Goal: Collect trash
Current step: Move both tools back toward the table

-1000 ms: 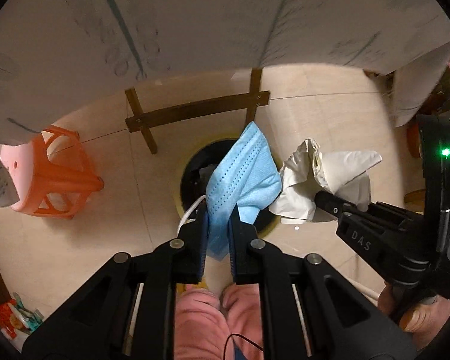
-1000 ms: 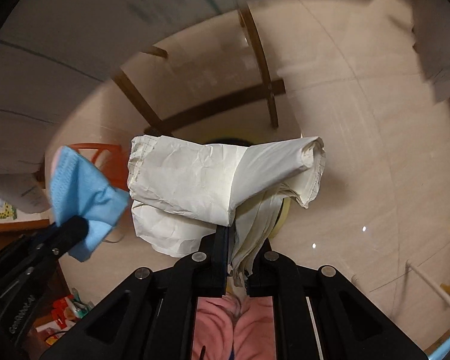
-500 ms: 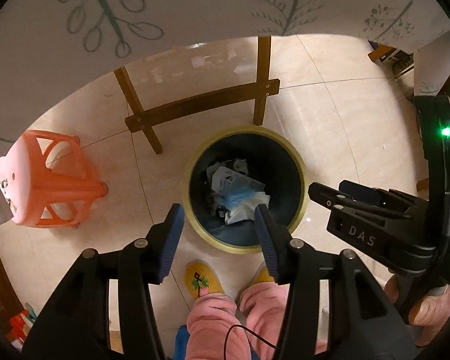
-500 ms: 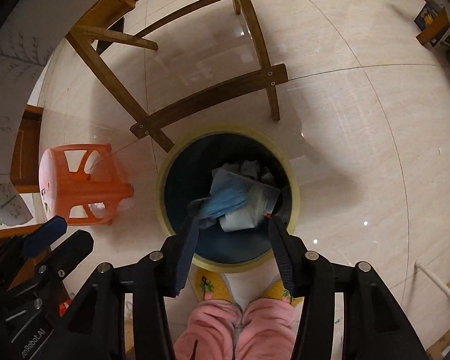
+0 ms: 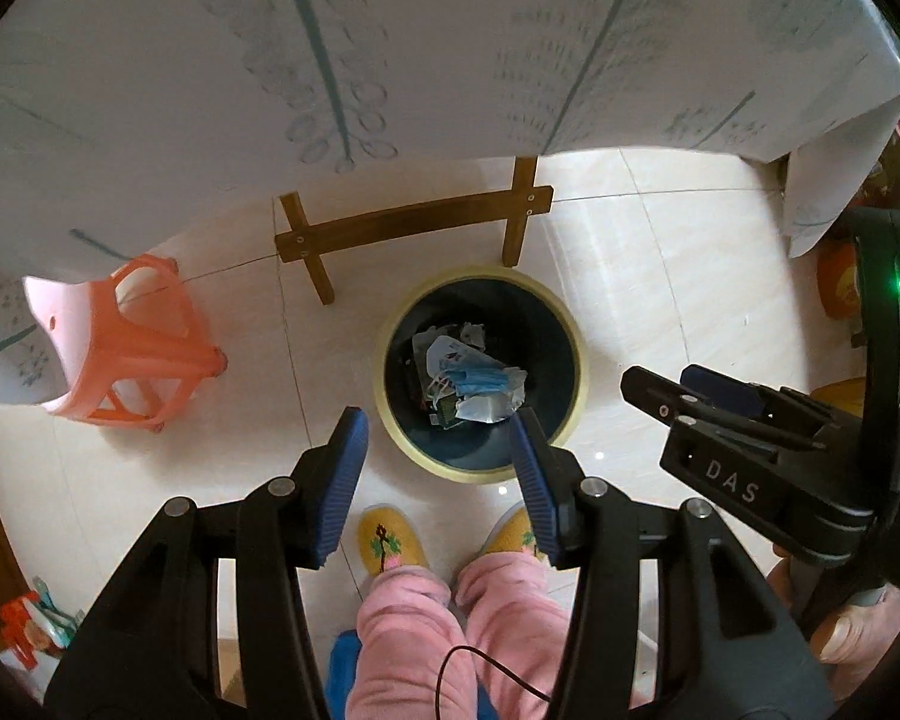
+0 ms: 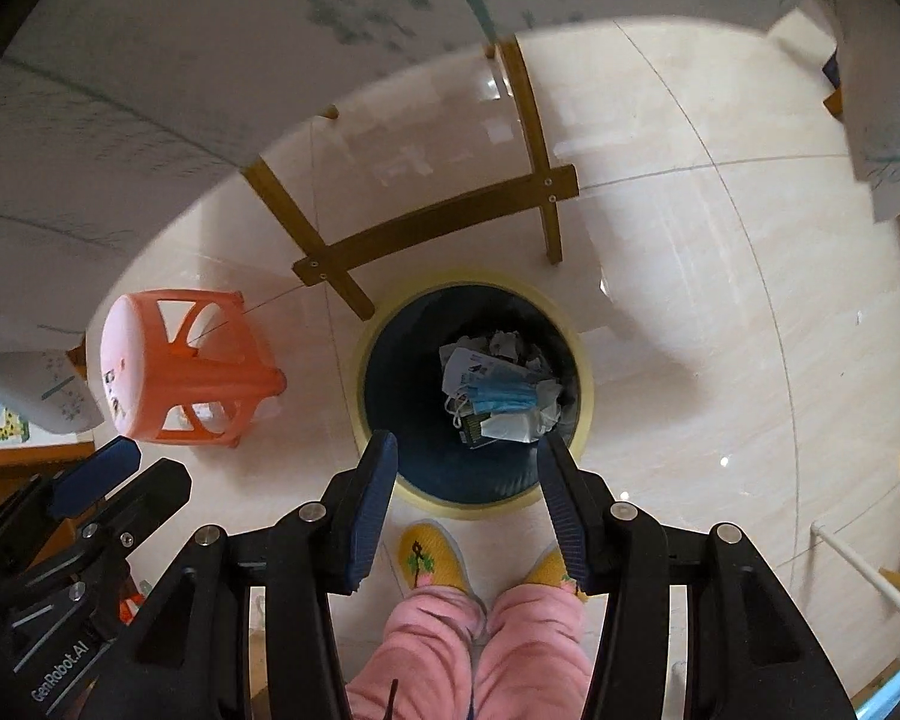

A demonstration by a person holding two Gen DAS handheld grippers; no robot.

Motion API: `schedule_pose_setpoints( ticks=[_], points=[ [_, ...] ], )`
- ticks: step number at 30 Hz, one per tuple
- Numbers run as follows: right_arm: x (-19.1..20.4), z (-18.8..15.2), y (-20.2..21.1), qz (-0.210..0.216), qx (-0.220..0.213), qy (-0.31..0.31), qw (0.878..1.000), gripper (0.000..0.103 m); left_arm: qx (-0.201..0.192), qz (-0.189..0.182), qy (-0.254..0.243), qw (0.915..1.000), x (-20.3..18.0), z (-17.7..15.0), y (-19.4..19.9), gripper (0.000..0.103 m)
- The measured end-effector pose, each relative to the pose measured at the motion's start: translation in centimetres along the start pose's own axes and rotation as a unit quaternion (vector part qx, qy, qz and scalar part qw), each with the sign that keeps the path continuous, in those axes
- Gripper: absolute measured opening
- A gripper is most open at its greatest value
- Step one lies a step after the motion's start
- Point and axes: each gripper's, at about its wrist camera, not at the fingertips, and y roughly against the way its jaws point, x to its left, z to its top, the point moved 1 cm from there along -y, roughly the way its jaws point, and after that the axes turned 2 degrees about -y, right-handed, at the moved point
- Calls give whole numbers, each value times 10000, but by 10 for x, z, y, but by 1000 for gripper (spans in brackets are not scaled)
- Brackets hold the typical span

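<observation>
A round dark trash bin with a yellow rim (image 5: 577, 360) (image 6: 474, 277) stands on the tiled floor, straight below both grippers. A blue face mask (image 5: 474, 379) (image 6: 504, 397) lies inside it on top of crumpled white paper (image 5: 487, 407) (image 6: 510, 425) and other scraps. My left gripper (image 5: 438, 425) (image 6: 149, 467) hangs open above the bin's near edge with nothing between its blue pads. My right gripper (image 6: 467, 449) (image 5: 666, 377) is open and empty too, to the right of the left one.
A wooden table's legs and crossbar (image 5: 414, 222) stand just behind the bin, and a patterned white tablecloth (image 5: 450, 42) overhangs the top of both views. An orange plastic stool (image 5: 144, 354) sits to the left. The person's pink trouser legs and yellow slippers (image 5: 387, 540) are at the bin's near side.
A second ago the left gripper was shut on the blue mask and the right on the white paper. Both opened, the two pieces fell into the bin, and both grippers have since risen.
</observation>
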Motion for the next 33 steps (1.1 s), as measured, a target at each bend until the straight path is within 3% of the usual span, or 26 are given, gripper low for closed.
schedule_pose_setpoints(
  ticks=[8,18,25,33],
  points=[
    [24,-6,89,38,-213,237,9995,49,-171,19,231,9996,-1,-3,82,46],
    [50,-2,219,139,-706,596,9956,49,-665,185,302,9972,-10,2,201,46],
    [69,20,308,227,-1274,873,9877,49,-1205,388,283,9916,-20,21,270,46],
    [96,59,371,250,-1841,1314,9738,49,-1776,476,613,9810,-9,52,328,51]
  ],
)
